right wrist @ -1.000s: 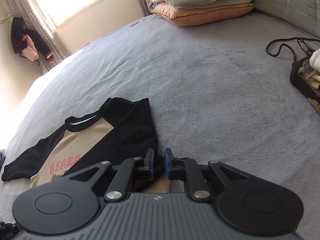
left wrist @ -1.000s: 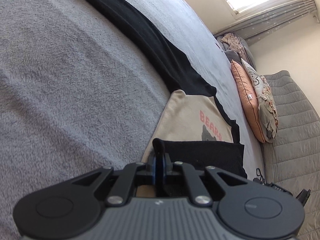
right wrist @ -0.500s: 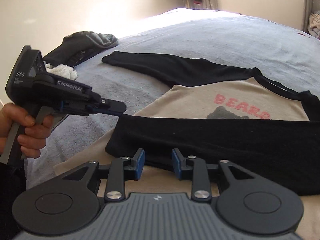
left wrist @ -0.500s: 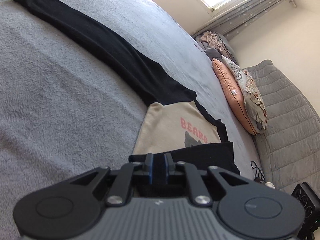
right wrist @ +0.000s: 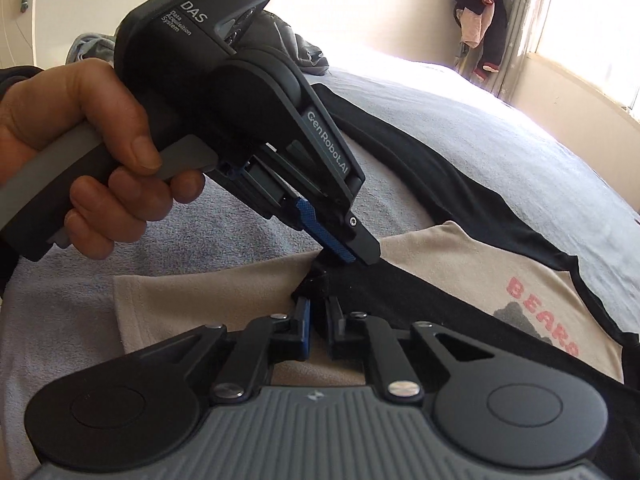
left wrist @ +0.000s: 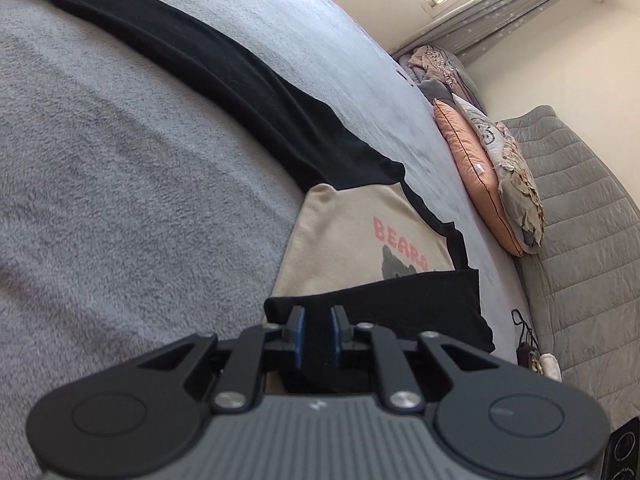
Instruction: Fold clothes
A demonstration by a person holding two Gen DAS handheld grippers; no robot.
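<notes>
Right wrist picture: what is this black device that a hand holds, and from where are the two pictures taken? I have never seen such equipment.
It is a hand-held gripper, not a robot arm: a person carries one in each hand. Each has two fingers and a camera that looks along them. The right wrist picture shows the right gripper at the bottom and, above it, the hand with the left gripper. The other picture is the left gripper's own view. On the grey fleece blanket lies a beige shirt with black sleeves. One black sleeve is folded across it; the left gripper pinches its end, and the right fingers are closing there.
</notes>
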